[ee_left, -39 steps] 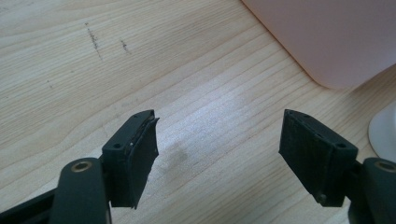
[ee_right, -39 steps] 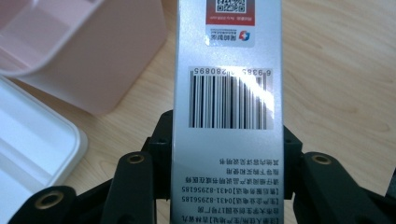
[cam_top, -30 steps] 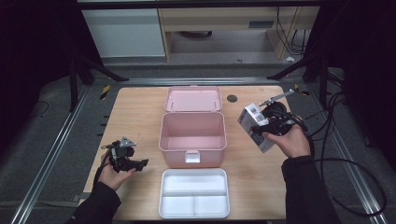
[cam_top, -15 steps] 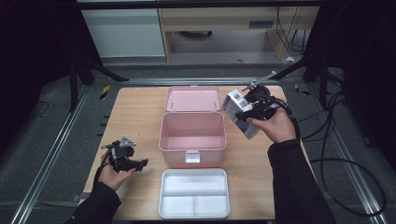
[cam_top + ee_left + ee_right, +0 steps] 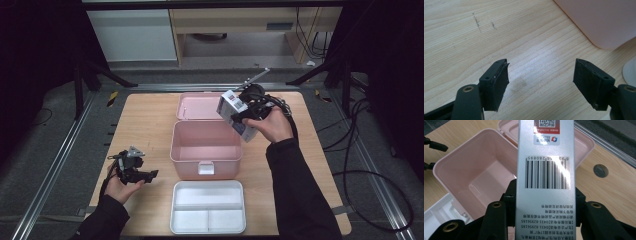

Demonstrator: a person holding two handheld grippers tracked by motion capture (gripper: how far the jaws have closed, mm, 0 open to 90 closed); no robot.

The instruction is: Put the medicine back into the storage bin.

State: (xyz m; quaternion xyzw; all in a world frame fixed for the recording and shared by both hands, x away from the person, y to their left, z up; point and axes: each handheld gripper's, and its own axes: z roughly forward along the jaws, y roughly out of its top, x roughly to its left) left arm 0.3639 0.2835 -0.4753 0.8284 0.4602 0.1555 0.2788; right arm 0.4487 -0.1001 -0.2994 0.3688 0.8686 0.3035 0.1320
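An open pink box [image 5: 206, 147] stands at the middle of the table, its lid [image 5: 196, 106] lying flat behind it; in the right gripper view the pink box [image 5: 476, 177] shows a bare inside. My right gripper [image 5: 246, 111] is shut on a silver-white carton [image 5: 235, 114] and holds it in the air over the box's far right corner. The carton [image 5: 545, 170] carries a barcode and fine print, with a jaw pressed on each side. My left gripper [image 5: 142, 174] rests low at the table's left, open; nothing lies between its jaws [image 5: 541, 82] over bare wood.
A white divided tray [image 5: 208, 206] lies at the near edge in front of the box. A round hole [image 5: 600, 170] sits in the tabletop at the far right. Cables trail off the table's right side. Dark floor and metal rails surround the table.
My right hand has carried the carton leftward and up, from beside the box's right side to above its far right corner. The left hand has stayed put.
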